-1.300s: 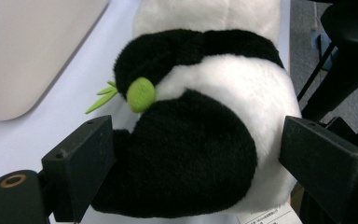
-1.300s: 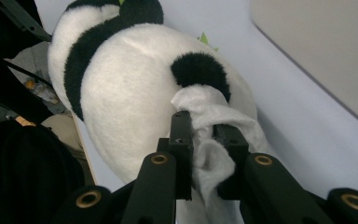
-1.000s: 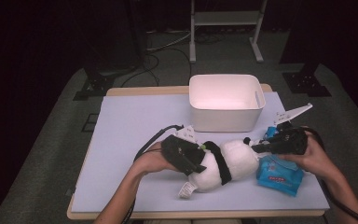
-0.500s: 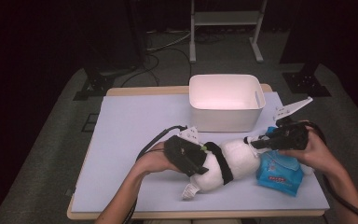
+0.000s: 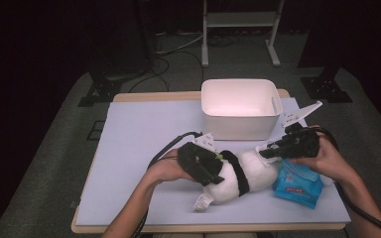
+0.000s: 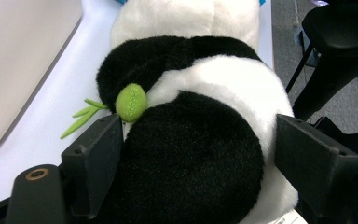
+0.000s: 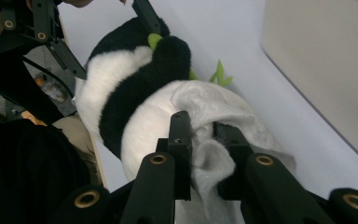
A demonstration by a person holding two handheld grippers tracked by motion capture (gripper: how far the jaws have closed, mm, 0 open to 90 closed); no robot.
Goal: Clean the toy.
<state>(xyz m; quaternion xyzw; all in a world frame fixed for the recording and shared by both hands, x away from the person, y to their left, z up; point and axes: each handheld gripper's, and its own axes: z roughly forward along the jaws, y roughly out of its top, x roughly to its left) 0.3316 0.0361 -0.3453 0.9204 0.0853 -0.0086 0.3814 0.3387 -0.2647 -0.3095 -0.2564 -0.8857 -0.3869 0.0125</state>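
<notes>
— Right gripper view: can we read any writing? 
— No; the tag on the plush panda [image 5: 238, 176] and the print on the blue packet [image 5: 297, 184] are too small for us.
— And the fingers?
— Our right gripper [image 7: 204, 140] pinches a fold of its white fur, jaws narrow. Our left gripper [image 6: 200, 149] stands wide, clasping the black-and-white body.
— Where is it?
— Lying near the table's [image 5: 139, 134] near edge, the white bin [image 5: 240, 106] just beyond; the room is dark.
</notes>
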